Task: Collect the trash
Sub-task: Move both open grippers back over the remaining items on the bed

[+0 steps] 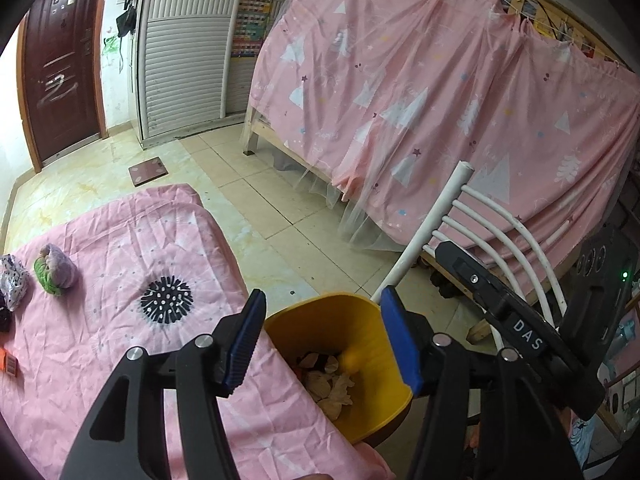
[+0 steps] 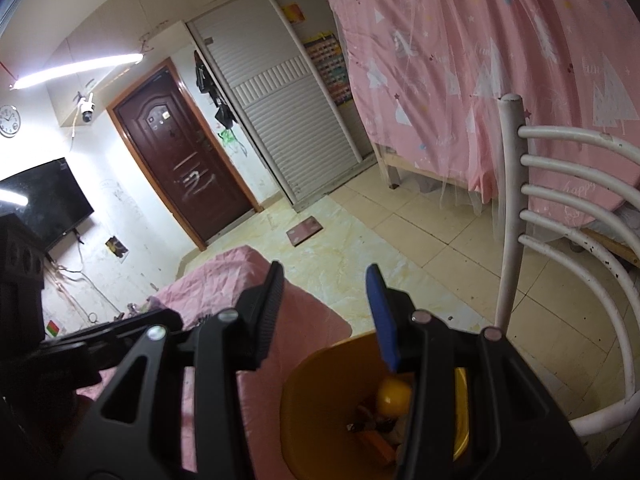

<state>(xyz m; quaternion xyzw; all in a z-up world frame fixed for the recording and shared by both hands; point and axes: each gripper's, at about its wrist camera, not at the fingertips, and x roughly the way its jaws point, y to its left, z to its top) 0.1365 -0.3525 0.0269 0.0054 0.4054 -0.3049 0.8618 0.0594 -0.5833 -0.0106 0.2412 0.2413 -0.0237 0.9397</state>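
Pink wrinkled cloth [image 1: 120, 360] covers the table. Left gripper [image 1: 324, 340] hangs half-open and empty above the yellow plastic bin [image 1: 360, 412] of crumpled tissue. Ahead-left, a purple-green wrapper ball [image 1: 56, 268] looks light and crushable: pinch its middle. Right gripper [image 2: 328, 316] holds nothing, jaws apart.

The room is lit evenly and rather dimly by a tube lamp [image 2: 78, 69], which is blown out to pure white, with glare spread on the wall below it. Straight lines are bent by fisheye distortion and the corners are blacked out. Beneath the lamp, the near gripper parts are rendered soft and dark.
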